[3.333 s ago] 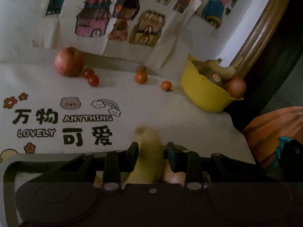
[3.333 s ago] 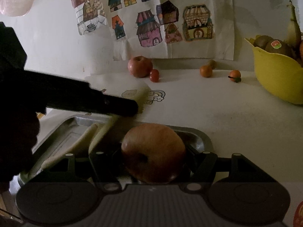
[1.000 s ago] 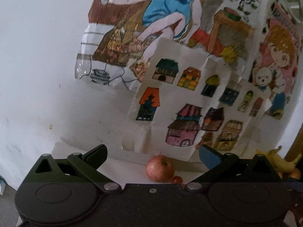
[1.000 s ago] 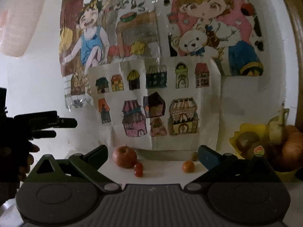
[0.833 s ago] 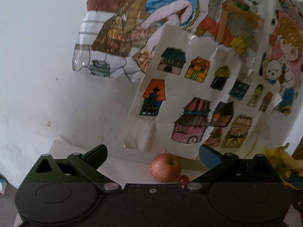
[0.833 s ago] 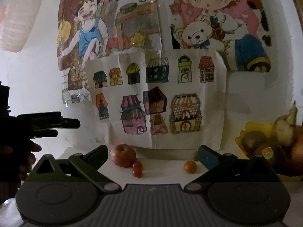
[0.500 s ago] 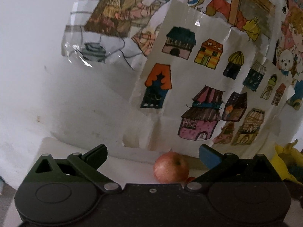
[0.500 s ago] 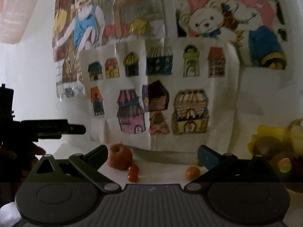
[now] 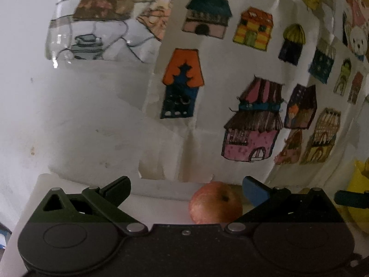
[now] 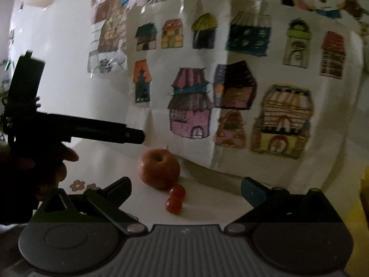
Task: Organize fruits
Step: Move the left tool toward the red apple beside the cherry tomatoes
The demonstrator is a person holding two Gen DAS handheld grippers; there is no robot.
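Note:
A red apple (image 9: 215, 204) rests on the white table by the wall, low in the left wrist view, just inside the right finger of my open, empty left gripper (image 9: 186, 188). The right wrist view has the same apple (image 10: 159, 168) with two cherry tomatoes (image 10: 175, 198) touching in front of it. My right gripper (image 10: 185, 190) is open and empty, and the tomatoes lie between its spread fingers. The left gripper (image 10: 140, 137), held in a hand (image 10: 34, 173), reaches in from the left above and to the left of the apple.
The yellow fruit bowl (image 9: 359, 198) shows at the right edge of the left wrist view. Paper drawings of houses (image 10: 230, 92) hang on the white wall right behind the fruit. The printed tablecloth (image 10: 80, 185) covers the table.
Both grippers have moved closer to the wall and the apple, which now looks larger. The left gripper has advanced towards the apple. Both remain open after releasing the banana and the apple held earlier.

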